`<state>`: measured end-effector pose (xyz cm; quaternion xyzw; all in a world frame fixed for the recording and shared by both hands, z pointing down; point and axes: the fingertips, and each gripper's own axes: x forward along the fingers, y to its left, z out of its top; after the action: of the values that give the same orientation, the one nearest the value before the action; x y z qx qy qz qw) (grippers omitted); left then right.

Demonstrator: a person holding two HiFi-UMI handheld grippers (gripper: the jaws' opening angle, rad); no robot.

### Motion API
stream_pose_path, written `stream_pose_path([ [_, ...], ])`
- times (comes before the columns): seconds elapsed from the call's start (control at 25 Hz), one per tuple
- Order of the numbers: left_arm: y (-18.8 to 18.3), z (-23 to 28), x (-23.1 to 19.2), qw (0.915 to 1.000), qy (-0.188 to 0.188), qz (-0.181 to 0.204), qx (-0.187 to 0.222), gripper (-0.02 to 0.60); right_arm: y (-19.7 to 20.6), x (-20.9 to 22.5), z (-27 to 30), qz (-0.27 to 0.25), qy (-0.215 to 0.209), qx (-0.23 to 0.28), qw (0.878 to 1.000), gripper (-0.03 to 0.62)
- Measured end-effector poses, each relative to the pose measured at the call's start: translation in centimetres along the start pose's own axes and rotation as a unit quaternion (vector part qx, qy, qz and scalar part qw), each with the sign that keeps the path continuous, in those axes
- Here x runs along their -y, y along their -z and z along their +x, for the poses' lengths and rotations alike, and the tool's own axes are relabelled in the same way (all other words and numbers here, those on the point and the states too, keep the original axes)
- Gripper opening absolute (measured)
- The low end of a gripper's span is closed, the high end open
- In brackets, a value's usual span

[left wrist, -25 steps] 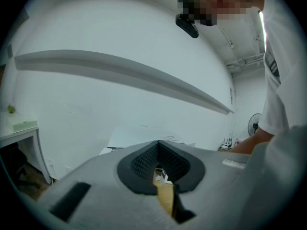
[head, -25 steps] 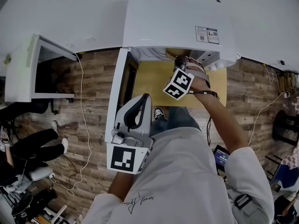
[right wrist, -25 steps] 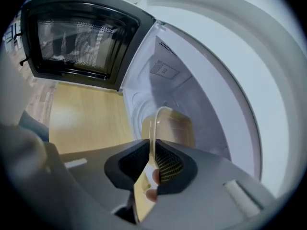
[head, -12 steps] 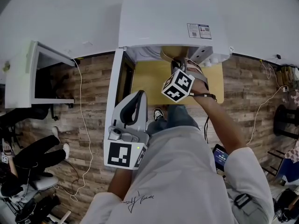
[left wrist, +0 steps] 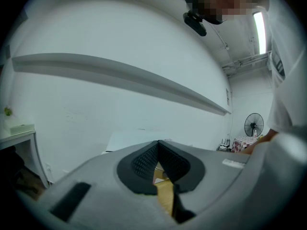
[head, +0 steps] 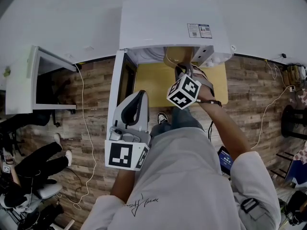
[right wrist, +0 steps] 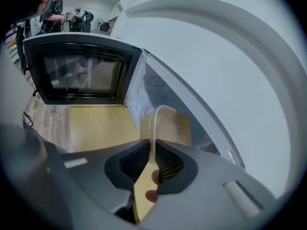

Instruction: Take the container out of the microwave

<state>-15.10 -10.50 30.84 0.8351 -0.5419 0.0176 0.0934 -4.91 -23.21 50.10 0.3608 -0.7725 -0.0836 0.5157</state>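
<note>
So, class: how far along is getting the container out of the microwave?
Done: the microwave door stands open and the right tongs are shut on the container. In hand: the container is at the cavity's mouth and looks partly out. Left: draw it clear and set it down. The left tongs are shut, empty.

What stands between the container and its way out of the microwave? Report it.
Nothing visible does. The right gripper holds the container by its rim at the open microwave; the door is swung wide to one side, and the left gripper hangs low, outside the path.
</note>
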Motion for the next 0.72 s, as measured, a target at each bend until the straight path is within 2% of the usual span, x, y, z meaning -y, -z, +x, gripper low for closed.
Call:
stream_pose_path([
  [0.32, 0.4, 0.0, 0.4, 1.0, 0.004, -0.001, -0.001, 0.008, -0.2, -0.3, -2.5, 0.029, -0.009, 0.019, 0.999, 0.051],
  [0.52, 0.5, -0.3, 0.2, 0.9997, 0.011, -0.023, -0.001, 0.008, -0.7, -0.4, -4.3, 0.051, -0.01, 0.04, 0.998, 0.049],
  [0.72, 0.9, -0.3, -0.1, 0.9995, 0.013, -0.027, -0.004, 0.008, -0.4, -0.8, -5.5, 0.085, -0.026, 0.05, 0.995, 0.049],
])
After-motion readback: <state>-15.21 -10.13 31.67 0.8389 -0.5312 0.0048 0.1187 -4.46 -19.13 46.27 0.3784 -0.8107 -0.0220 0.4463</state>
